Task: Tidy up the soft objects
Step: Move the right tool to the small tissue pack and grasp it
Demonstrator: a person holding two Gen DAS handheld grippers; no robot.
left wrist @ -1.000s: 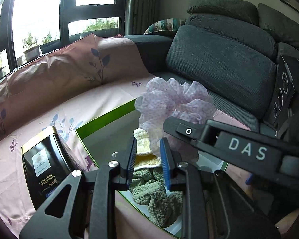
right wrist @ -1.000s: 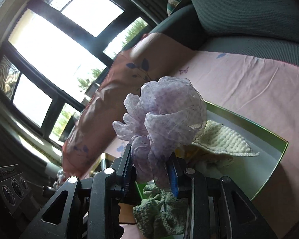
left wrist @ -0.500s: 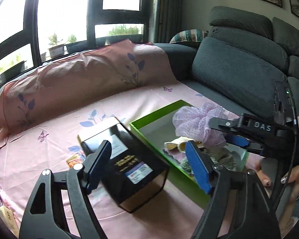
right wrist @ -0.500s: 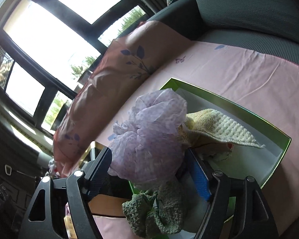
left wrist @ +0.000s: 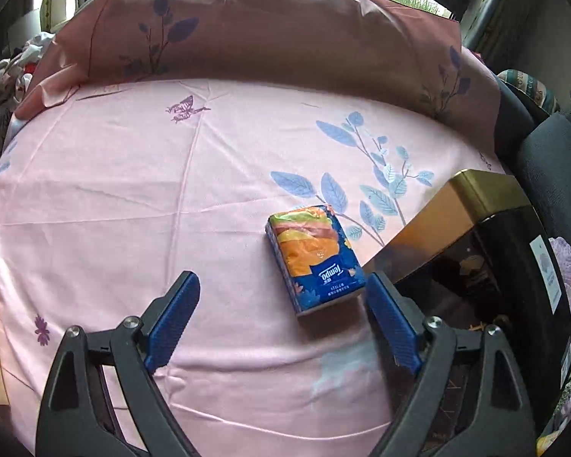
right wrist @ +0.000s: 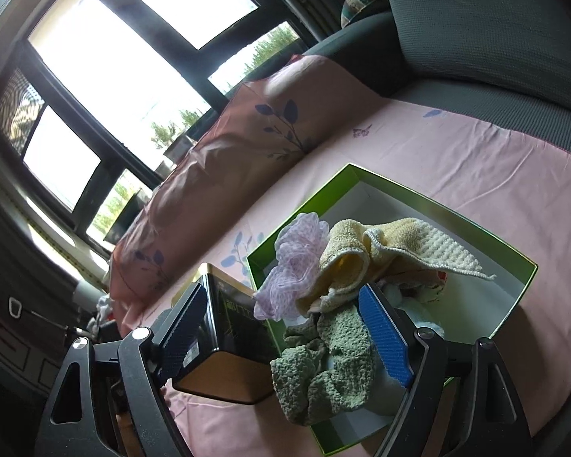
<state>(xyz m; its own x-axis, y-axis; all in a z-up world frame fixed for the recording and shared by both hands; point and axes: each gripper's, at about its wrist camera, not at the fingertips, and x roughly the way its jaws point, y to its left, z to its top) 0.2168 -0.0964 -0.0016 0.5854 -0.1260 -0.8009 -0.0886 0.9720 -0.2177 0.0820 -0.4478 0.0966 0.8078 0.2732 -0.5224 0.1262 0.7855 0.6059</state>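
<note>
The step in hand is judged to be the fetching of the next soft item. The left claw [left wrist: 281,306] stands wide apart and empty, its jaws having just been opening, and is aimed down at a tissue pack [left wrist: 314,261] lying flat on the pink sheet [left wrist: 133,190], just beside a black-and-gold tin [left wrist: 476,251].

The right claw [right wrist: 285,329] is likewise apart, having just been opening, with nothing clamped. Below it the green box [right wrist: 529,270] holds the lilac mesh puff [right wrist: 293,262], a cream knitted cloth [right wrist: 407,243] and a nubbly green cloth [right wrist: 323,373].

The next move calls for the left claw to be lowered astride the glossy, squashable pack and closed gently across its narrow sides.
</note>
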